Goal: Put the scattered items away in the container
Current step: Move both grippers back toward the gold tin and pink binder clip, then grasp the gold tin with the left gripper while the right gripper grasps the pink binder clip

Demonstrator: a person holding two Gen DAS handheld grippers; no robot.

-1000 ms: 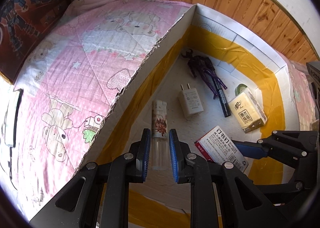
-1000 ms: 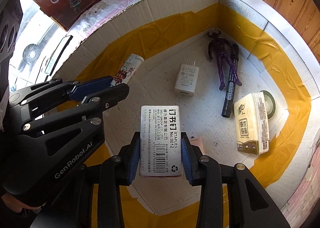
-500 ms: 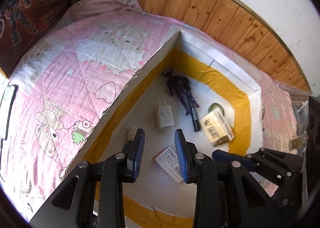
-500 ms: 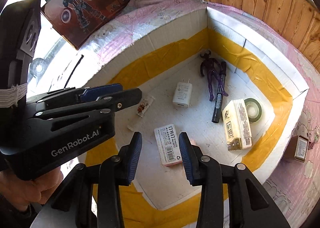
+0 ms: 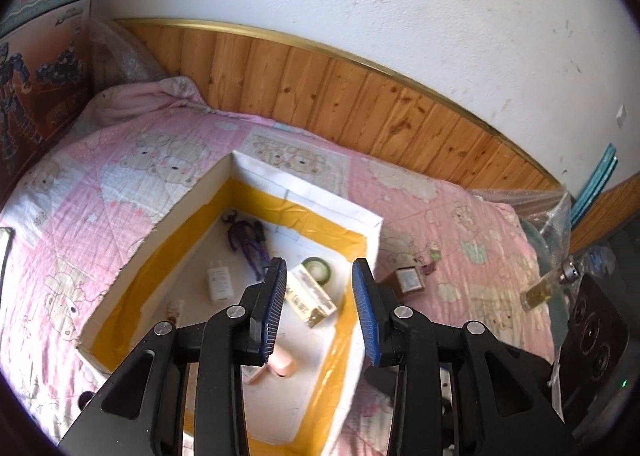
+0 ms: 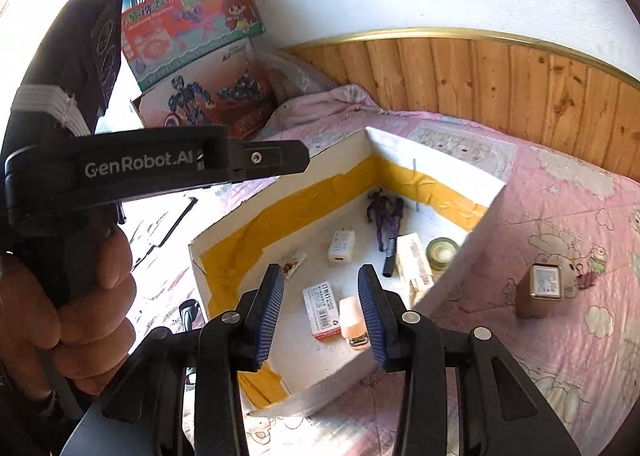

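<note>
A white cardboard box (image 5: 320, 201) (image 6: 336, 159) lined with yellow tape sits on a pink quilt. In it lie a small bottle (image 6: 294, 264), a staples box (image 6: 322, 310), a pink item (image 6: 352, 320), a white charger (image 5: 219, 284), a purple figure (image 5: 244, 236), a tissue pack (image 5: 312, 296) and a green tape roll (image 6: 442, 252). A small brown box (image 5: 408, 282) (image 6: 540, 290) stands on the quilt right of the box. My left gripper (image 5: 320, 268) hovers above the box, jaws opening, nothing between them. My right gripper (image 6: 320, 276) is open and empty above the near wall.
Toy boxes (image 6: 192, 35) lean on the wall at the back left. A wooden panel (image 5: 360, 103) runs behind the bed. Crumpled plastic (image 5: 540, 215) and a glass bottle (image 5: 544, 290) lie at the right. A hand (image 6: 80, 296) holds the left gripper.
Both grippers have risen and drawn back from inside the box. The left jaws opened and left the small bottle on the box floor. The staples box now lies there too.
</note>
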